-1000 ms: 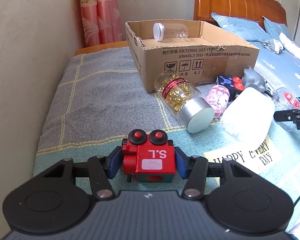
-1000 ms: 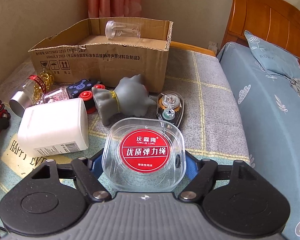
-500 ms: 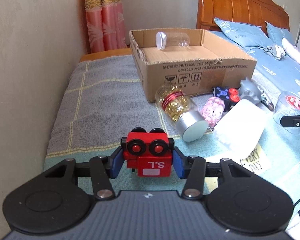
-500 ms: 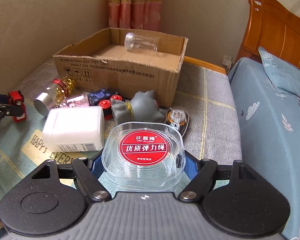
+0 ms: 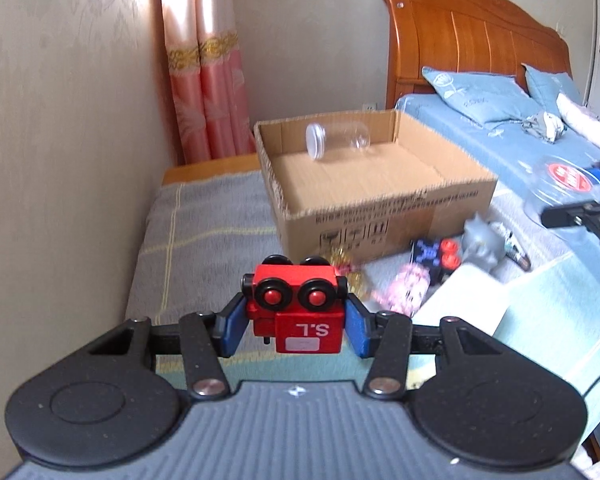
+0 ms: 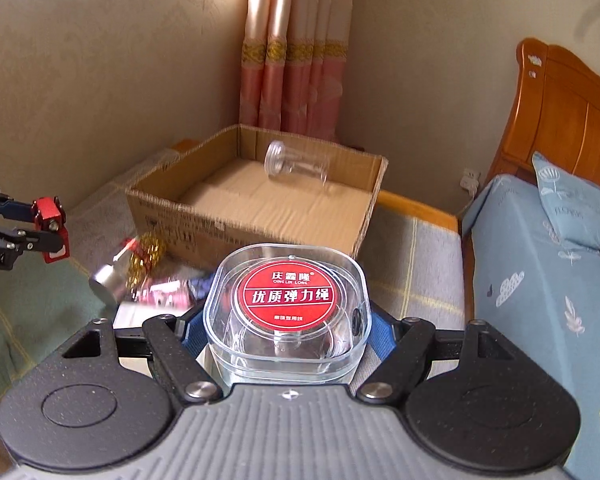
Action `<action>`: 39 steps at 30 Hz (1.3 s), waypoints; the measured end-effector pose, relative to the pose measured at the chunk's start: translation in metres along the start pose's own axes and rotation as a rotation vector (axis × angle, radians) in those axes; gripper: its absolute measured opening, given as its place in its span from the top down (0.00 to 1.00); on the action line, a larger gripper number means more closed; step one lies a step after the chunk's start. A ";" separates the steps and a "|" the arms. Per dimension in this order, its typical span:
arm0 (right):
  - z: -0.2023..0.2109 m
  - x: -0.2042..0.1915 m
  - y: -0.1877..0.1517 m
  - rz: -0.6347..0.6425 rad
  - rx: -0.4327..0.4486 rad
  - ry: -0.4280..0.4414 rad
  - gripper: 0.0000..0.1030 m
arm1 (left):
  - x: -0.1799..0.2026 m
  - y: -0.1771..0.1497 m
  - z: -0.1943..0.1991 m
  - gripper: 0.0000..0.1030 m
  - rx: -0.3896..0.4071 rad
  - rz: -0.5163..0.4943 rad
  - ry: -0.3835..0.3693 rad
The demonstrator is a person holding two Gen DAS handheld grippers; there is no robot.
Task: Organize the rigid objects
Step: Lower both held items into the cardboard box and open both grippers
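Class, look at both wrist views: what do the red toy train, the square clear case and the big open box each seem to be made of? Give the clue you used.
Red toy train: probably painted wood; blocky body, glossy red coat, black wheels.
Square clear case: hard transparent plastic; see-through walls, bright glints, red round label.
Open box: corrugated cardboard; matte brown, ragged cut rim, printed marks.

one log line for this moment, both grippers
left gripper: shut on red toy train | right gripper: shut on clear case | cardboard box: holds one clear jar

Red toy reads "S.L"; clear box label "QING LIN LONG".
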State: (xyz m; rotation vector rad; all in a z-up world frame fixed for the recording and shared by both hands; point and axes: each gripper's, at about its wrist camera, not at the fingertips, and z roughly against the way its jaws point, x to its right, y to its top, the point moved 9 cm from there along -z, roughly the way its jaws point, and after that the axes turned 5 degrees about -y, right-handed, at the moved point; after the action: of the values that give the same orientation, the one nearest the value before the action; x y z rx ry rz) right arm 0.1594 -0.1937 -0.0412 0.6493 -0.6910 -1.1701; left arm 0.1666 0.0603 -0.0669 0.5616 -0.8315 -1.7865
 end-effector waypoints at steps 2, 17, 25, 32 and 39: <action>-0.005 0.002 0.014 0.003 0.012 0.003 0.22 | 0.001 0.009 0.001 0.52 0.012 -0.006 -0.001; -0.076 0.008 0.089 -0.035 0.010 0.038 0.22 | 0.003 0.072 -0.011 0.52 0.059 0.022 -0.023; -0.106 0.016 0.088 -0.085 -0.012 0.032 0.01 | 0.004 0.092 -0.028 0.52 0.030 -0.010 -0.013; -0.069 0.016 0.070 -0.146 0.001 0.114 0.00 | 0.012 0.111 -0.050 0.52 -0.002 -0.063 -0.013; -0.028 0.011 0.054 -0.127 0.028 0.104 0.00 | 0.024 0.132 -0.083 0.52 -0.061 -0.108 -0.025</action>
State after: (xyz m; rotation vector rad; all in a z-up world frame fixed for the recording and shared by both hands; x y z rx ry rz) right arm 0.2157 -0.1874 -0.0160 0.7811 -0.5855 -1.2363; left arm 0.2978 -0.0136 -0.0197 0.5543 -0.7739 -1.9141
